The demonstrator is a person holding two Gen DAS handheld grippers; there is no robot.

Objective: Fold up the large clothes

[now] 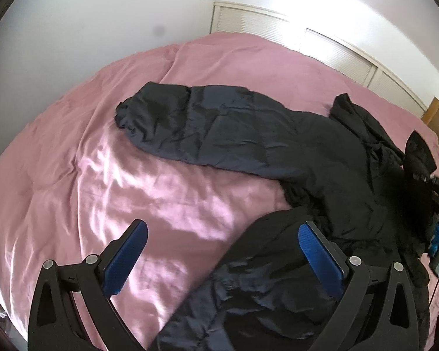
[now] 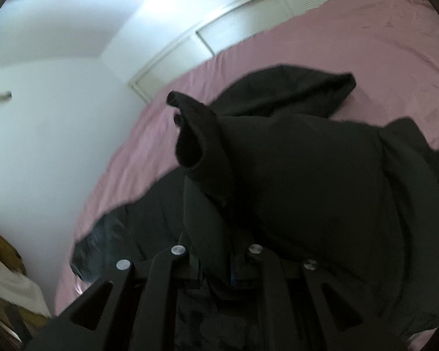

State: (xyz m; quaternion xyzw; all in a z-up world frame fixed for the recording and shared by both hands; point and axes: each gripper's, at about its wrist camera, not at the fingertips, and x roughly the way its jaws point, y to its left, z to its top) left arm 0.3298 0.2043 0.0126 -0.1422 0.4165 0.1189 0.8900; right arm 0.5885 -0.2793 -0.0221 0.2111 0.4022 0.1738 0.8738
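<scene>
Two grippers: my right gripper [image 2: 229, 263] fingers pinch dark jacket [image 1: 248, 134] hem; left gripper [image 1: 222, 251] fingers spread, empty. Jacket soft, slippery, bulky on bed [image 1: 73, 146]; next hold: sleeve cuff, upper centre.

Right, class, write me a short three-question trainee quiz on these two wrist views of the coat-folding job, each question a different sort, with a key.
1. True or false: the left hand-held gripper is clamped on the dark coat.
2. Multiple choice: what does the coat lie on? A) a wooden floor B) a pink bedspread C) a grey sofa
3. Fill in: the right hand-held gripper is shut on a fold of the ____.

Key
1. False: its jaws stand wide open, with the coat's near part below and between them, ungripped.
2. B
3. Coat: in the right wrist view, dark fabric bunches up from between its closed fingers.
</scene>
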